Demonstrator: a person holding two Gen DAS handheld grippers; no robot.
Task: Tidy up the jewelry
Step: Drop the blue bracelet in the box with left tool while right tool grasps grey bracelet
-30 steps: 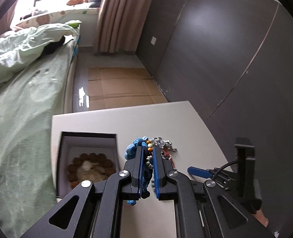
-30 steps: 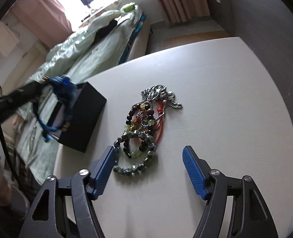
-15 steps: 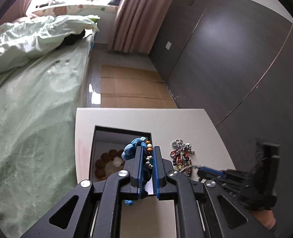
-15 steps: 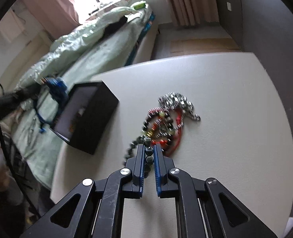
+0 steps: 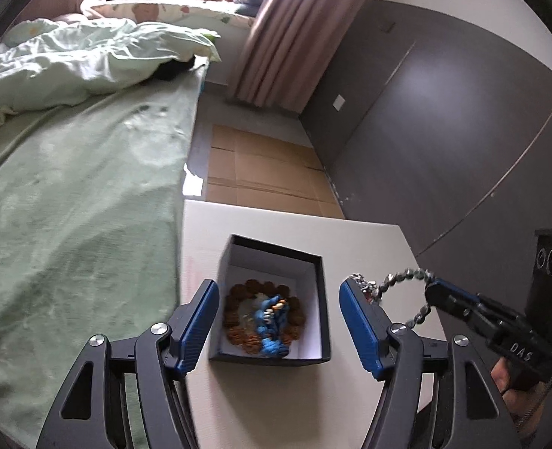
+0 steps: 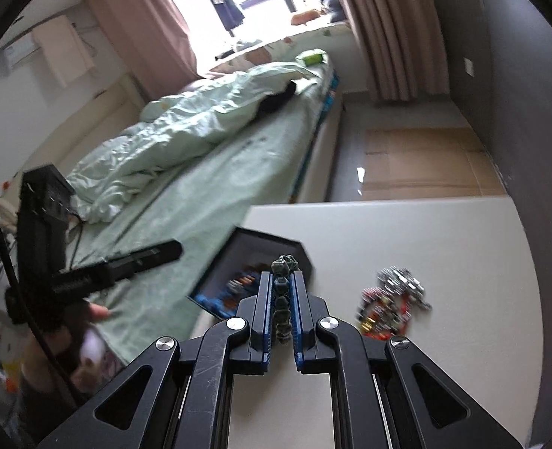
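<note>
A black jewelry box [image 5: 322,295] with a white lining stands open on the white table. A brown bead bracelet [image 5: 234,305] and a blue braided bracelet [image 5: 270,327] lie inside it. My left gripper [image 5: 277,321] is open and empty above the box. My right gripper [image 6: 280,293] is shut on a grey-green bead bracelet [image 6: 283,280] and holds it above the table near the box [image 6: 302,252]; that bracelet hangs as a loop in the left wrist view [image 5: 403,280]. A pile of red, dark and silver jewelry [image 6: 390,299] lies on the table to the right.
A bed with a green sheet [image 5: 70,205] runs along the table's left edge. A dark wall [image 5: 463,131] stands to the right. Cardboard [image 5: 261,172] covers the floor beyond the white table [image 6: 406,232].
My left gripper opened and dropped the blue bracelet into the box. My right gripper closed on the grey-green bead bracelet, lifted it off the pile and moved toward the box.
</note>
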